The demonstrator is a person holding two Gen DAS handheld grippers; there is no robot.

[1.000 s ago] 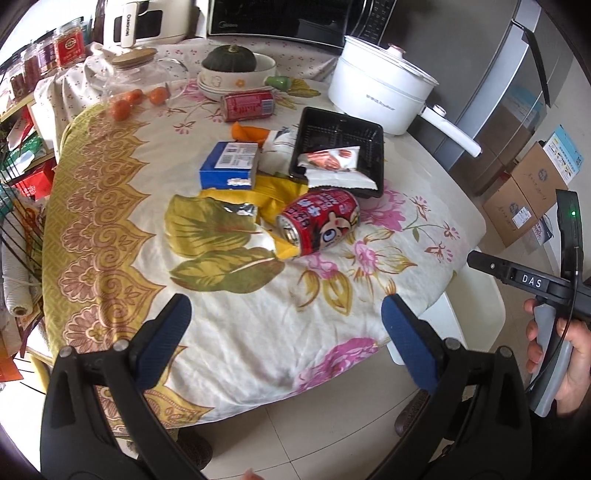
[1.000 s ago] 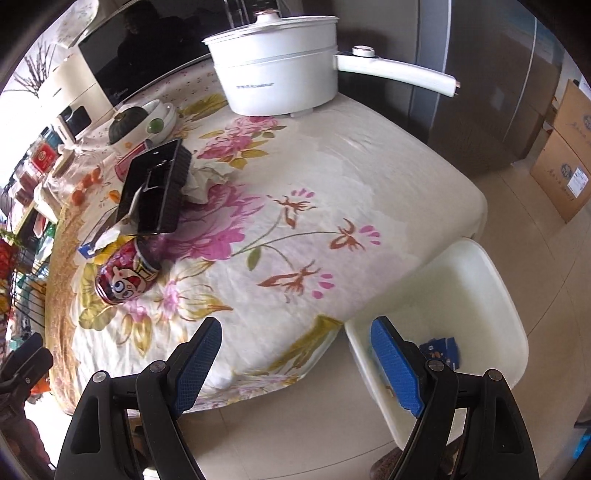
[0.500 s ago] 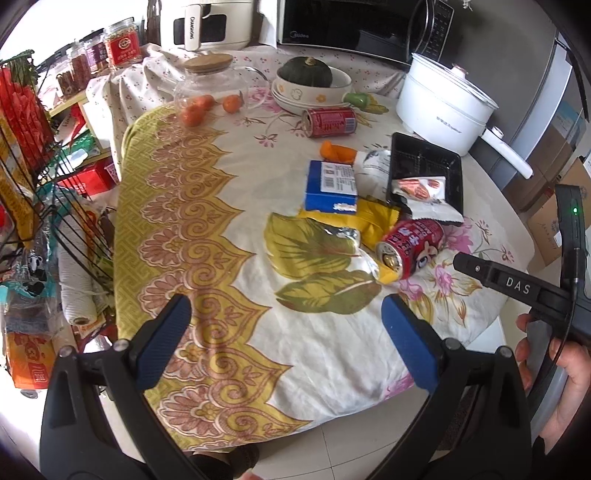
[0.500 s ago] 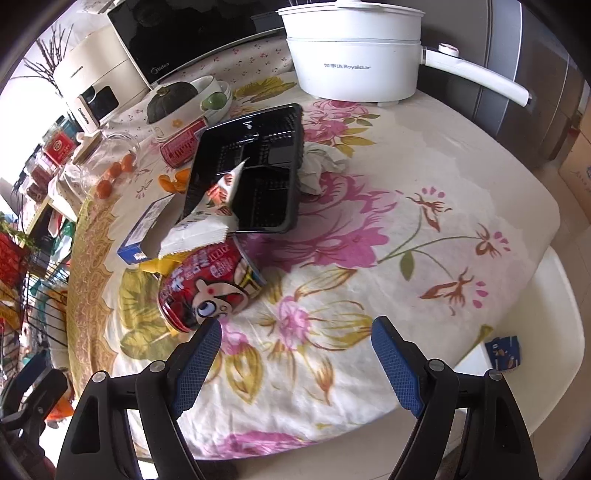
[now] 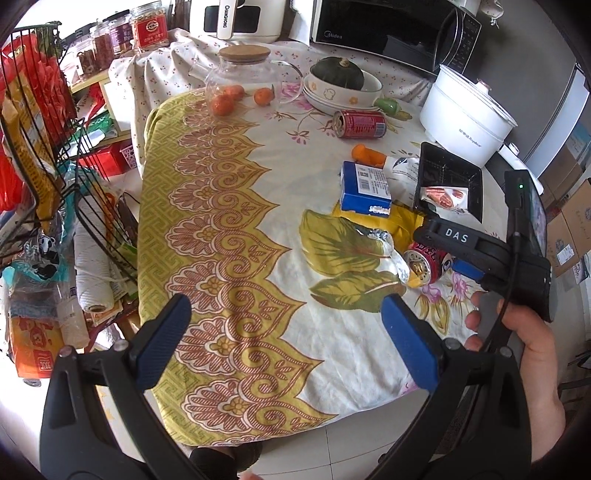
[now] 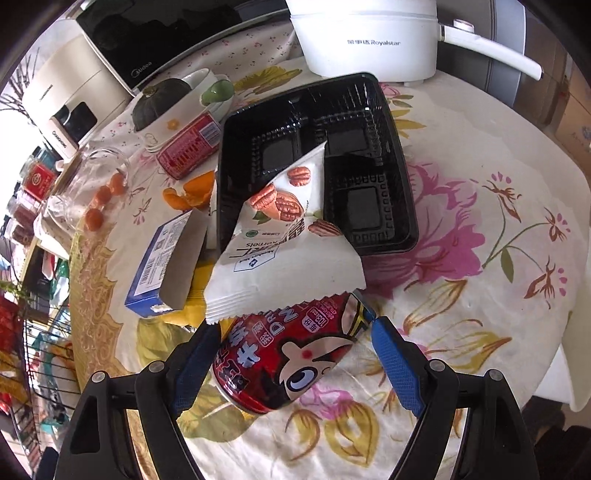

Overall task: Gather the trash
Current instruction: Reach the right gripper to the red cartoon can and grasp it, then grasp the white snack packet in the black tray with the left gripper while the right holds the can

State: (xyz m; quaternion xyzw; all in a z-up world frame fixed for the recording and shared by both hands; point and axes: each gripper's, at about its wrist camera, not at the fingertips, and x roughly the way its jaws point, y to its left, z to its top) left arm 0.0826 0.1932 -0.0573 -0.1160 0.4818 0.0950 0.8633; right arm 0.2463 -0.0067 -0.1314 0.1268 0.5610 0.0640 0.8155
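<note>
A red cartoon drink can lies on its side on the floral tablecloth, between the open fingers of my right gripper; the same can shows in the left wrist view under the right tool. A white pecan snack wrapper leans out of a black plastic tray onto the can. A blue carton, a yellow wrapper, orange peel and a second red can lie nearby. My left gripper is open and empty above the table's near edge.
A white electric pot, a bowl with a dark squash, a glass jar with oranges, a microwave and a cluttered wire rack surround the trash. A white chair seat stands by the table's right edge.
My right gripper has moved in over the table until its open fingers stand on either side of the cartoon can. My left gripper has swung left and back, showing more table and the rack.
</note>
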